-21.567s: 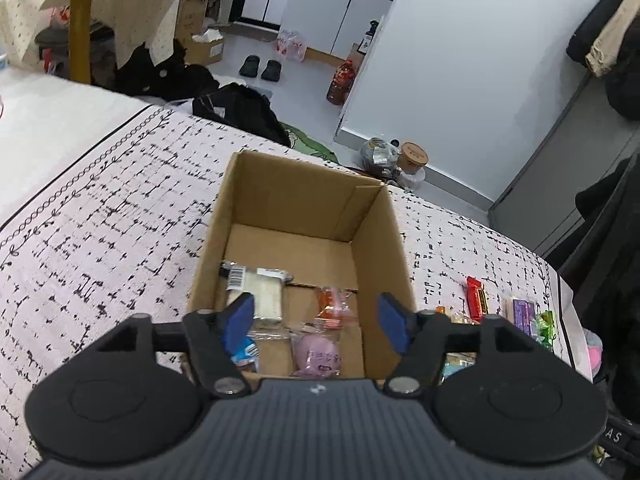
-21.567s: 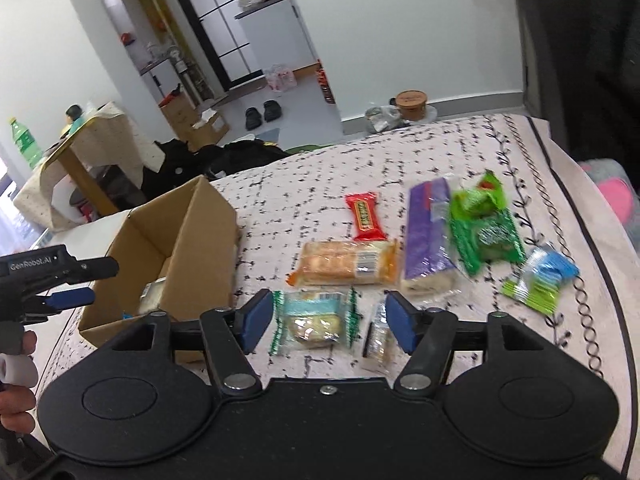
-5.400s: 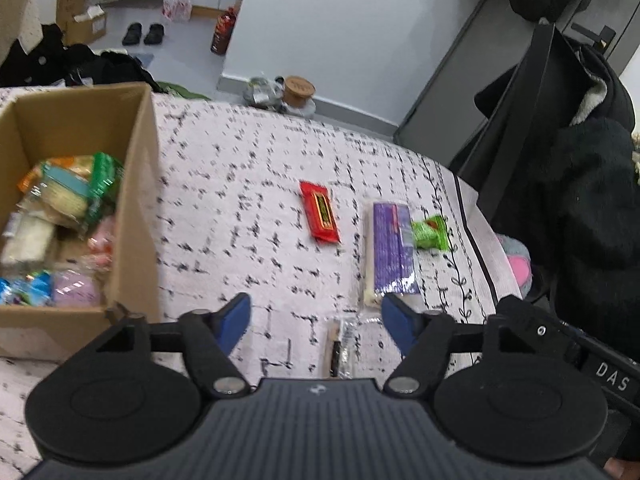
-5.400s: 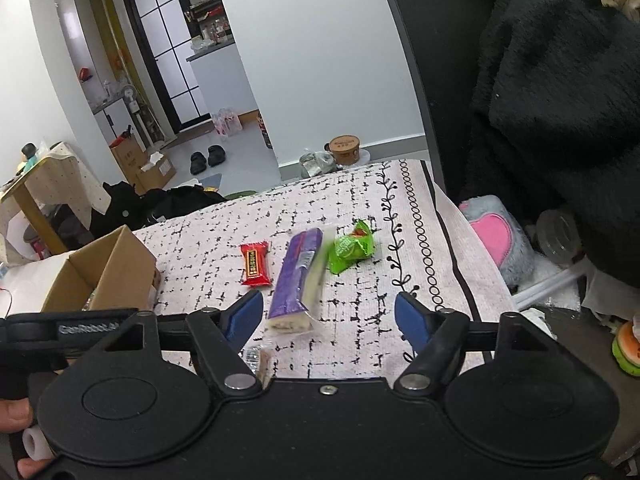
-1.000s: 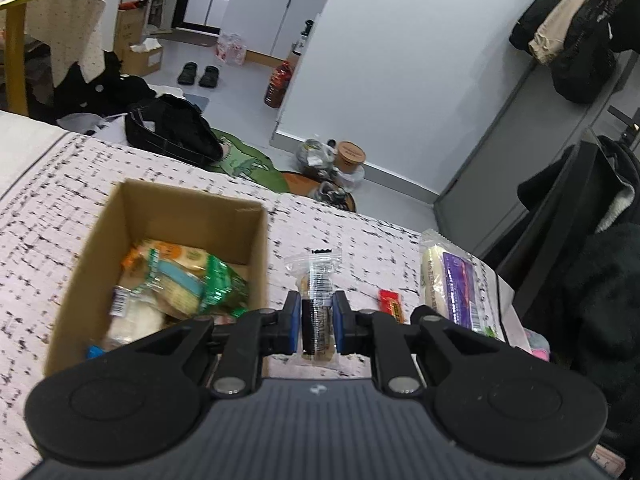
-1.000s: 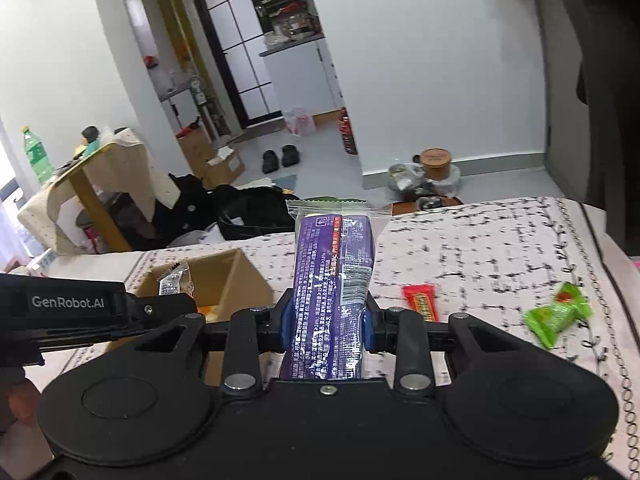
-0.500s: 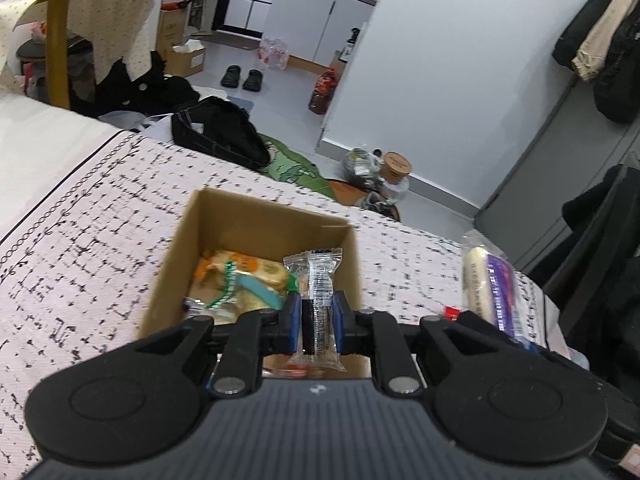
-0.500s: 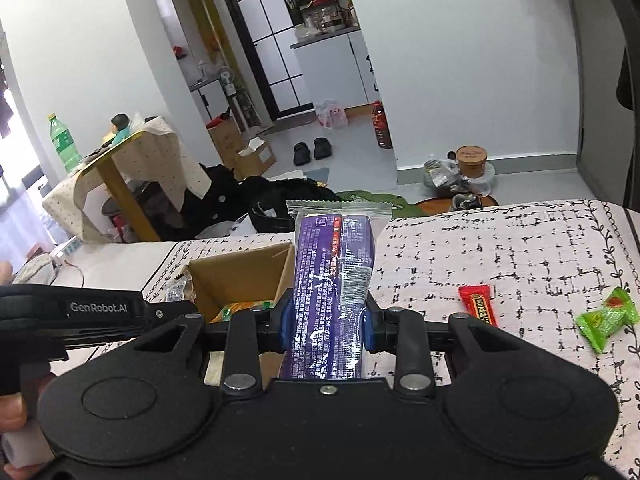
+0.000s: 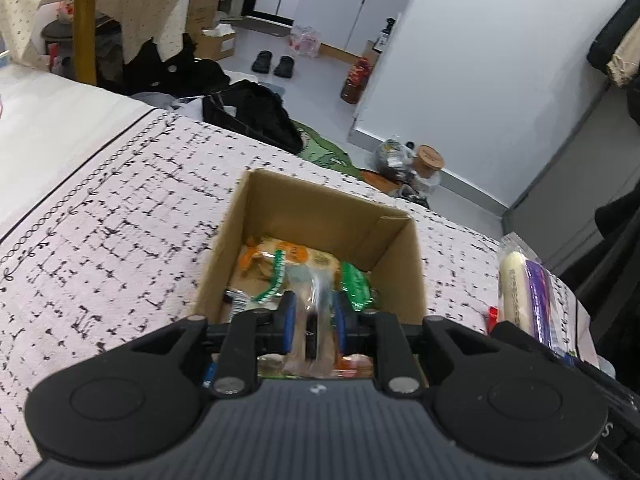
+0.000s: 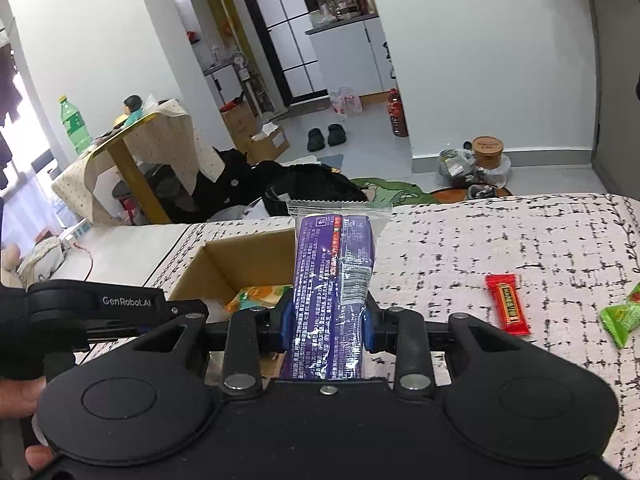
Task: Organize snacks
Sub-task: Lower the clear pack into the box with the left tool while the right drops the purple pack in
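Note:
An open cardboard box (image 9: 332,216) with several snack packs inside sits on the patterned cloth. My left gripper (image 9: 313,318) is over the box's near edge; its jaws stand slightly apart and a clear-wrapped snack bar (image 9: 314,320), blurred, is between them. My right gripper (image 10: 325,316) is shut on a long purple snack pack (image 10: 334,280) and holds it upright beside the box (image 10: 224,264); this pack also shows in the left wrist view (image 9: 528,292). A red bar (image 10: 507,304) and a green candy pack (image 10: 620,316) lie on the cloth to the right.
The cloth-covered surface (image 9: 100,232) spreads left of the box. Beyond its far edge are black bags (image 9: 248,116), slippers (image 9: 276,64), a red bottle (image 10: 397,118) and a small table with a yellow leg (image 9: 86,20). My left gripper's handle (image 10: 100,308) reaches in at the left of the right wrist view.
My left gripper moved forward and down over the box. Its jaws have parted a little and the clear bar now looks blurred and lower. My right gripper carried the purple pack closer to the box.

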Motion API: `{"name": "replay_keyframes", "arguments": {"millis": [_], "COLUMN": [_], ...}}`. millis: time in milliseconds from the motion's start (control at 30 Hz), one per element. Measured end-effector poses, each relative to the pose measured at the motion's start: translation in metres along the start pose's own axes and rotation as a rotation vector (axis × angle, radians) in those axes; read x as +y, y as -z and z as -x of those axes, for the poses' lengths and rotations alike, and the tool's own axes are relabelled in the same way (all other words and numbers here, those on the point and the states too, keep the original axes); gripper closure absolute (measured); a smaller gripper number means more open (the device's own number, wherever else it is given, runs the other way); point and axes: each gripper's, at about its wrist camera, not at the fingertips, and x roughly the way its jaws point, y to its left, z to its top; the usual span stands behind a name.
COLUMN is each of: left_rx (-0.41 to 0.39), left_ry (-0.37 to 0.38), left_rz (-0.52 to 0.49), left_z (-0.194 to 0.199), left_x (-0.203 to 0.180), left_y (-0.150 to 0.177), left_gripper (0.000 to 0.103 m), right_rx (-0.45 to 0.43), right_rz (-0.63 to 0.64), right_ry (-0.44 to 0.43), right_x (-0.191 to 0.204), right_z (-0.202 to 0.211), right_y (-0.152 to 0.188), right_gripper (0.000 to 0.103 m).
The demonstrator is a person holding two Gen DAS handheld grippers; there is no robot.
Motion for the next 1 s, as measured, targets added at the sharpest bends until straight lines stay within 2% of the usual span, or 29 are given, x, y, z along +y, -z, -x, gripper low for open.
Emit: {"name": "replay_keyframes", "arguments": {"millis": [133, 367, 467, 533, 600, 1000], "left_rx": [0.005, -0.009, -0.021, -0.028, -0.032, -0.01], "left_ry": [-0.001, -0.011, -0.016, -0.022, -0.027, -0.019], "left_rz": [0.027, 0.031, 0.026, 0.023, 0.022, 0.02], "left_z": [0.005, 0.012, 0.017, 0.019, 0.02, 0.015], "left_x": [0.008, 0.016, 0.019, 0.02, 0.021, 0.015], "left_y": [-0.003, -0.008, -0.011, -0.012, -0.013, -0.008], "left_gripper": [0.081, 0.067, 0.06, 0.057, 0.054, 0.037], "right_rx": [0.012, 0.024, 0.031, 0.042, 0.034, 0.034], "right_rz": [0.008, 0.03, 0.052, 0.081, 0.099, -0.016], "right_ry": [-0.018, -0.062, -0.112, -0.13, -0.125, -0.022], "right_x": [0.006, 0.022, 0.032, 0.039, 0.042, 0.001], "right_z": [-0.004, -0.015, -0.021, -0.022, -0.02, -0.003], "right_y": [-0.002, -0.005, -0.005, -0.004, -0.003, -0.001], "right_gripper": [0.072, 0.071, 0.07, 0.062, 0.057, 0.057]}}
